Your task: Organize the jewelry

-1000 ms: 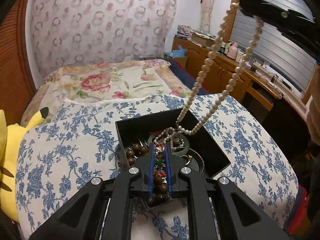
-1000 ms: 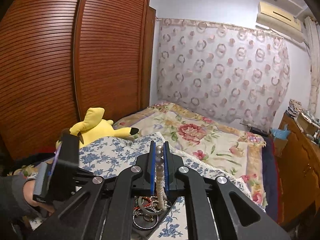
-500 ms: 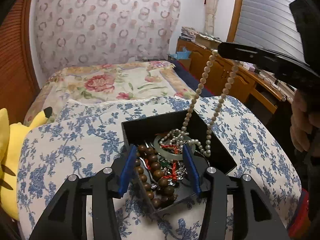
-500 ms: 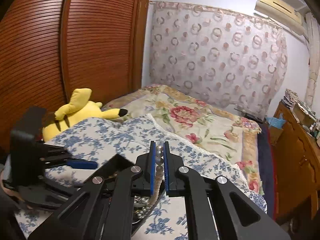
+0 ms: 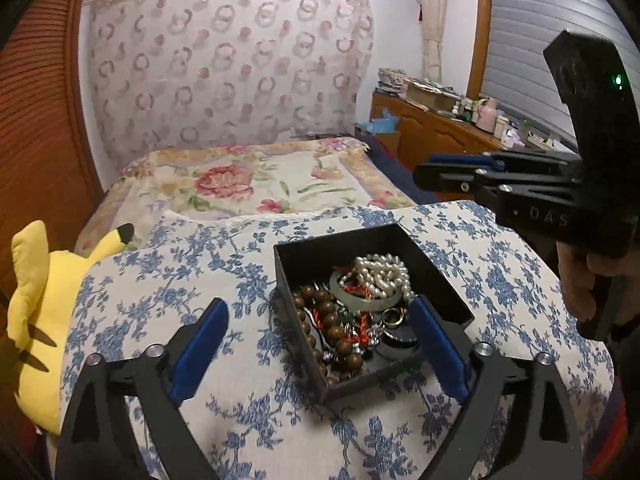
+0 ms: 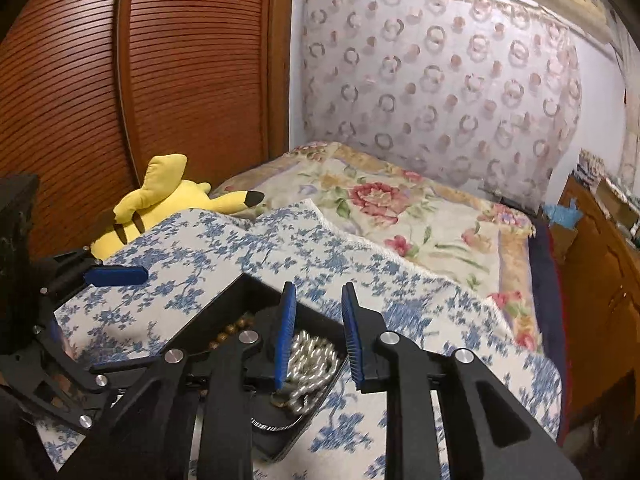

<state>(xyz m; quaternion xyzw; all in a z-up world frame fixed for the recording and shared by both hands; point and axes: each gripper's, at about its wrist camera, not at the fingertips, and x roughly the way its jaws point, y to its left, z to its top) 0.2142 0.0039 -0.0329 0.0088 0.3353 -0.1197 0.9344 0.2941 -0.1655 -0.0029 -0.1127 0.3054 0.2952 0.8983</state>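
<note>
A black open box [image 5: 436, 276] sits on a blue-flowered cushion [image 5: 168, 288]. In it lie a heaped pearl necklace [image 5: 384, 276], a brown wooden bead string [image 5: 332, 320], a pale green bangle [image 5: 362, 302] and rings. My left gripper [image 5: 318, 340] is open wide, its blue pads either side of the box's near corner, holding nothing. My right gripper [image 6: 316, 336] is open and empty just above the box [image 6: 224, 308], with the pearls [image 6: 312, 360] below its pads. It also shows in the left wrist view [image 5: 460, 176], held above the box's right side.
A yellow plush toy [image 5: 36, 320] lies at the cushion's left edge, against a wooden slatted wardrobe [image 6: 180, 80]. A flowered bedspread [image 5: 256, 184] lies behind. A wooden dresser with clutter [image 5: 444, 128] stands at the right under a window.
The right gripper lowered, opened and let go of the pearl necklace, which now lies heaped in the box. The left gripper opened from shut on the wooden beads and drew back.
</note>
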